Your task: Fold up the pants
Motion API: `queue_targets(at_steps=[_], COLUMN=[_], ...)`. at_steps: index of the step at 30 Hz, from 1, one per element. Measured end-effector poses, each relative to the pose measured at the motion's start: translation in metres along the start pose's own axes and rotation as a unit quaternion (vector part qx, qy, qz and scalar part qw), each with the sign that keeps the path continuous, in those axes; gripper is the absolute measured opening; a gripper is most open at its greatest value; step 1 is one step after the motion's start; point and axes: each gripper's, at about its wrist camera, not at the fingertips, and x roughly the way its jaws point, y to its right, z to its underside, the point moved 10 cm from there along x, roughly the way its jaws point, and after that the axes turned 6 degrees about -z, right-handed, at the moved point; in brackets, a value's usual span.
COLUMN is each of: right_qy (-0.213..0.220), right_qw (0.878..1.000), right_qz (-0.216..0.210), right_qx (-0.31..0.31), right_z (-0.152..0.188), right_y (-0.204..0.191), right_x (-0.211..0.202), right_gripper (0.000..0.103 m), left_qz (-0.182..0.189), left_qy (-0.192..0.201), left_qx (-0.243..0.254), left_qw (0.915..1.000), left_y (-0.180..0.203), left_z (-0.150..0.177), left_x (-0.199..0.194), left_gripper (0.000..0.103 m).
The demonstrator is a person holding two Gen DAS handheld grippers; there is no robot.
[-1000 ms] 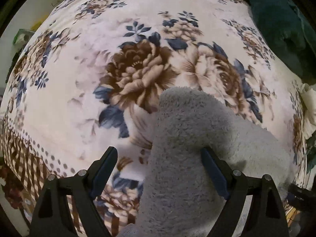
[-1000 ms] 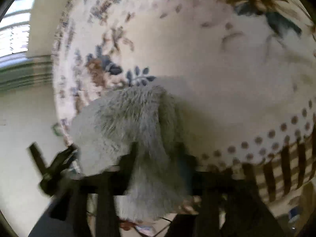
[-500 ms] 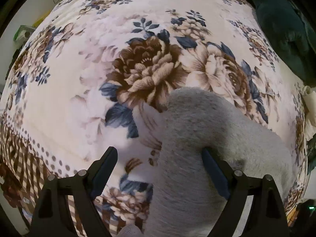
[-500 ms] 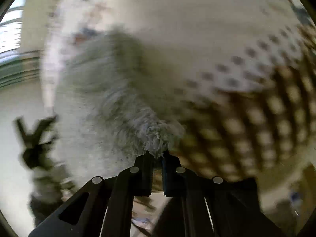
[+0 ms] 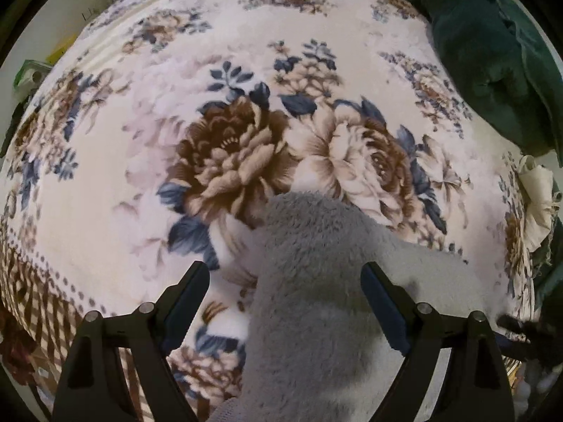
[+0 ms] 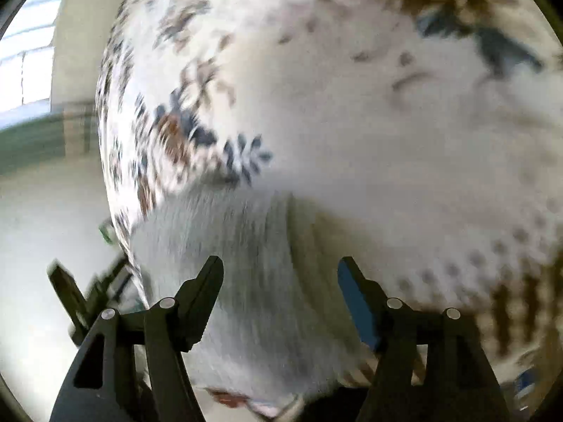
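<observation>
Down at the near edge, the left gripper (image 5: 285, 281) hangs over the grey fleece pants (image 5: 316, 299), jaws spread wide, the fabric lying loosely between them and no pinch on it. Over on the right wrist view, blurred with motion, the right gripper (image 6: 280, 277) has its jaws opening, the pants (image 6: 253, 281) between them but the pads clear of the cloth. So nothing is gripped at this instant. The pants sit at the near edge of the floral blanket (image 5: 246, 105), one thick band running toward the far side and another spreading to the right. I read this as a regrip between folds. To do it well, each gripper should come down square on a doubled edge, bite deep enough into that plush pile to catch every layer, and lift together so the fold stays even. Further out the blanket is bare; at the far right lies a dark green cloth (image 5: 492, 52), well apart.
</observation>
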Motion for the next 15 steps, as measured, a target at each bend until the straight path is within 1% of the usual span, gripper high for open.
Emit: queue_targets(at_steps=[1,2,3,5,6,7,8,9,10,12,13,14,15], right_qy=[-0.022,-0.024,-0.010,0.034,0.060,0.087,0.099,0.102,0.096,0.070,0.051,0.042,0.036], right_qw=[0.999,0.999,1.000,0.998,0.996,0.994,0.993,0.992,0.993,0.991,0.990,0.989,0.990], right_qz=[-0.016,-0.023,-0.026,0.003,0.013,0.026,0.038,0.046,0.059,0.087,0.100,0.103,0.100], right_qx=[0.024,0.032,0.015,-0.044,-0.060,-0.063,-0.058,-0.051,-0.046,-0.075,-0.090,-0.093,-0.093], right_z=[-0.004,-0.010,-0.016,-0.025,-0.030,-0.038,-0.046,-0.052,-0.055,-0.054,-0.051,-0.049,-0.045], right_y=[0.012,0.010,0.002,-0.017,-0.022,-0.022,-0.014,-0.008,0.000,0.002,-0.001,-0.005,-0.009], right_x=[0.012,0.020,0.025,0.024,0.020,0.016,0.010,0.014,0.018,0.026,0.029,0.027,0.021], right_gripper=[0.065,0.033,0.030,0.020,0.020,0.019,0.019,0.019,0.019,0.022,0.025,0.031,0.036], left_qz=[0.001,0.002,0.002,-0.003,0.002,0.007,0.015,0.024,0.031,0.028,0.028,0.030,0.028], left_qy=[-0.007,-0.016,-0.020,-0.028,-0.032,-0.036,-0.040,-0.044,-0.047,-0.050,-0.050,-0.047,-0.042], left_qx=[-0.002,-0.003,-0.002,0.001,0.000,-0.002,-0.006,-0.010,-0.016,-0.020,-0.021,-0.023,-0.025], left_qw=[1.0000,0.9999,0.9998,0.9996,0.9995,0.9993,0.9991,0.9987,0.9983,0.9982,0.9981,0.9982,0.9984], left_y=[0.001,0.002,0.003,0.001,0.001,0.000,0.000,0.001,0.001,0.000,-0.001,-0.001,-0.002], left_z=[0.000,0.000,0.000,0.003,0.004,0.005,0.006,0.006,0.007,0.007,0.007,0.006,0.006], left_x=[0.007,0.014,0.020,0.028,0.033,0.035,0.039,0.041,0.043,0.043,0.041,0.036,0.030], left_gripper=[0.088,0.088,0.088,0.088,0.089,0.089,0.089,0.089,0.089,0.089,0.089,0.089,0.089])
